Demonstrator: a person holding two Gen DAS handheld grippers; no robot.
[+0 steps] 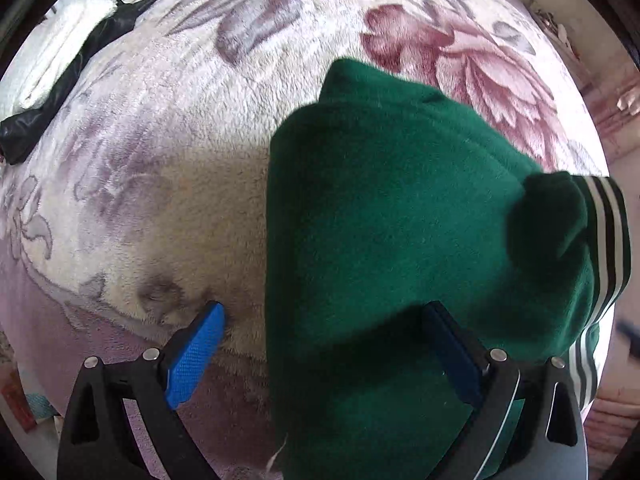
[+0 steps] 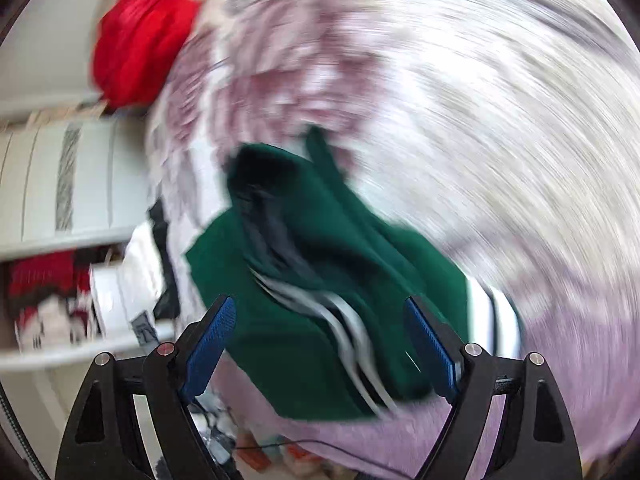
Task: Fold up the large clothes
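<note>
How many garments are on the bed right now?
3, perhaps more hidden: green jacket by the left gripper, black garment far left, red one at the bed's edge.

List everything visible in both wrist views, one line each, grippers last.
green garment: 1, dark green with white-and-black striped cuffs, folded on the blanket
floral blanket: 1, cream with pink and grey flowers, under the garment
black item: 1, far left on the blanket, type unclear
white cloth: 1, beside the black item
red cloth: 1, upper left, blurred
left gripper: blue pads, open, straddling the garment's left edge
right gripper: blue pads, open, above the garment
</note>
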